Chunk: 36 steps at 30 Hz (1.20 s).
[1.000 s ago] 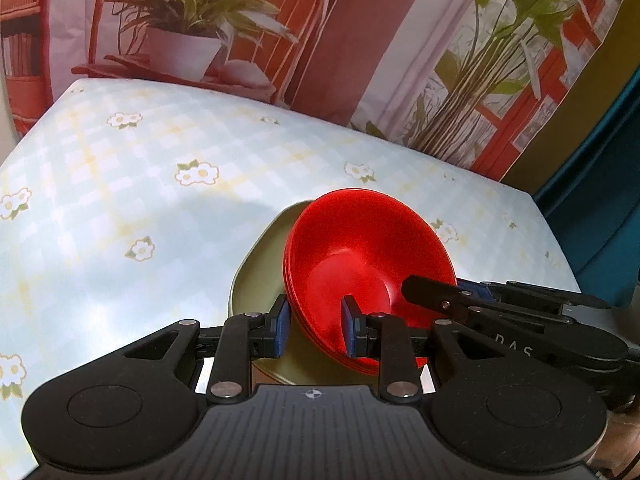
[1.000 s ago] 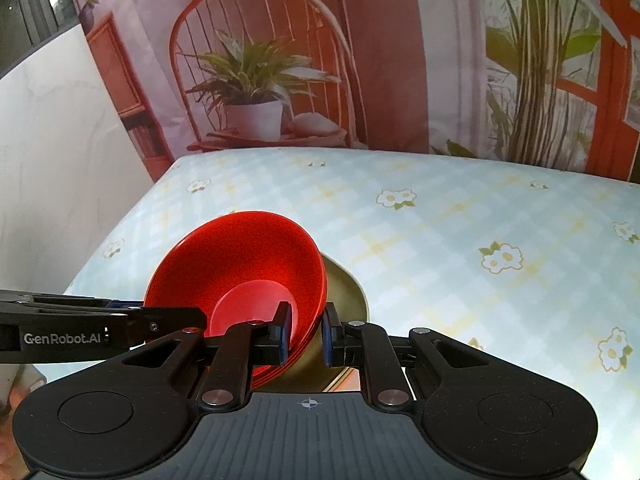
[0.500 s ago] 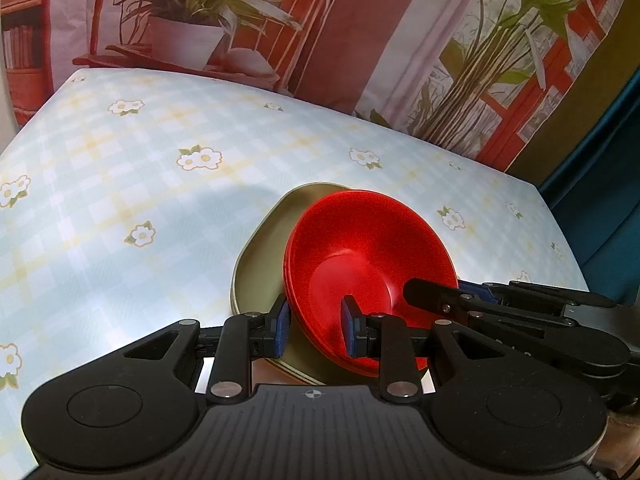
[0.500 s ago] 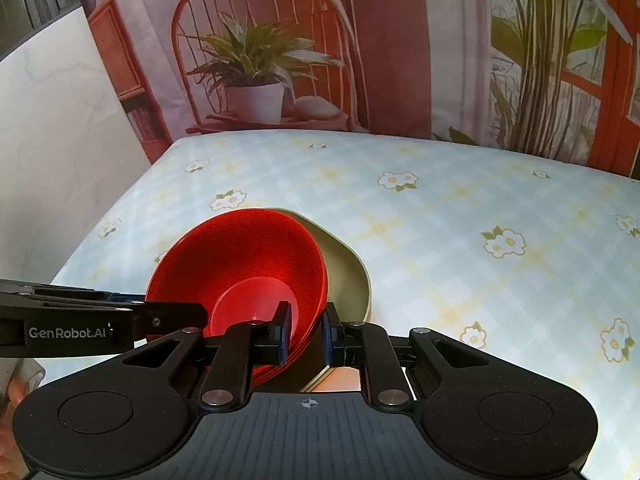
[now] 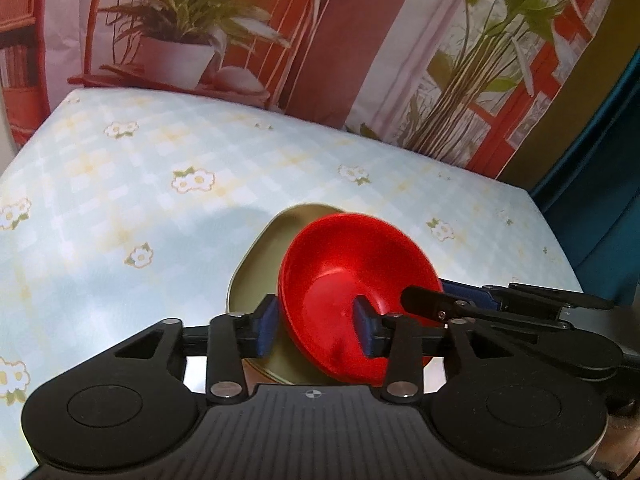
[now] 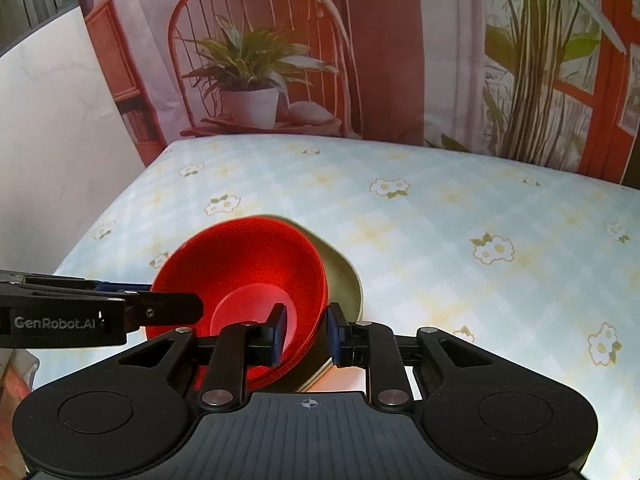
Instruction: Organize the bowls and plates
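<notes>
Red bowls [image 5: 352, 280], nested as a short stack, sit tilted inside an olive-green plate [image 5: 256, 280] near the front edge of a table covered with a pale blue flowered cloth [image 5: 120, 200]. The left gripper [image 5: 316, 330] straddles the near left rim of the stack, one pad outside over the plate and one inside the bowl; its jaws are opening, and the pads stand clear of the rim. The right gripper [image 6: 306, 334] brackets the right rim in the same way, with the bowl wall and plate edge between its pads; its jaws are also opening, and a gap shows on both sides. Judging from this, the stacking looks done: bowls together, set on the plate, both grips being let go. What seems left is to draw both tools back. No other dishes are visible. The cloth beyond and to either side is open, so retreat is easy; the plate lies close to the near table edge, so a snagged rim could drag it off.
</notes>
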Each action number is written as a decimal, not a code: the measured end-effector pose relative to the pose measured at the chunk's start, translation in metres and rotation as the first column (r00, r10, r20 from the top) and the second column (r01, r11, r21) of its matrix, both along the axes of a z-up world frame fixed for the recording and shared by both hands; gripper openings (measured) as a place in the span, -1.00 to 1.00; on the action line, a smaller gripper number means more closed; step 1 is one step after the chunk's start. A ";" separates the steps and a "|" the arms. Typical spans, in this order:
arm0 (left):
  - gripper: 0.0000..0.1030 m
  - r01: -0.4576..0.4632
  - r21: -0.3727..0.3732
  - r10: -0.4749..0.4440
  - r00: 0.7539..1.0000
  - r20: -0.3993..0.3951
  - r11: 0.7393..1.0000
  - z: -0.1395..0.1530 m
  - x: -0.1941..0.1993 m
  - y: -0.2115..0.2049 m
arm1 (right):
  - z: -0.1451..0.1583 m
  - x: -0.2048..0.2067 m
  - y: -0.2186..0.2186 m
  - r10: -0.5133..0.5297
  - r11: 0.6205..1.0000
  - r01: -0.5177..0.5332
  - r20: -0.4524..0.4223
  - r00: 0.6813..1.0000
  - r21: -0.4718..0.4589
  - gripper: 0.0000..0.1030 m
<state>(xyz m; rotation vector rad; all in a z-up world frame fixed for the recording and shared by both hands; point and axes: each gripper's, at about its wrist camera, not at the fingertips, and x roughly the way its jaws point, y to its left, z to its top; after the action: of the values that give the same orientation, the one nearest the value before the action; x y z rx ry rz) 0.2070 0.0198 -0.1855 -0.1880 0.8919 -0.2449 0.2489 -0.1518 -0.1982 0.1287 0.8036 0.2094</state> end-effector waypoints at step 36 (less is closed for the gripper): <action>1.00 -0.158 0.152 0.042 0.816 0.577 0.976 0.171 -0.121 -0.018 | 0.158 -0.094 -0.044 -0.185 0.976 0.211 0.317 0.930 -0.047 0.99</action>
<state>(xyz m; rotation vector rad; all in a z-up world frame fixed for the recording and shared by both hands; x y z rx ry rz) 0.0860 0.0017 -0.0148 0.0261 0.2963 -0.1013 0.1544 -0.1960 -0.0402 0.0968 0.4791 0.0037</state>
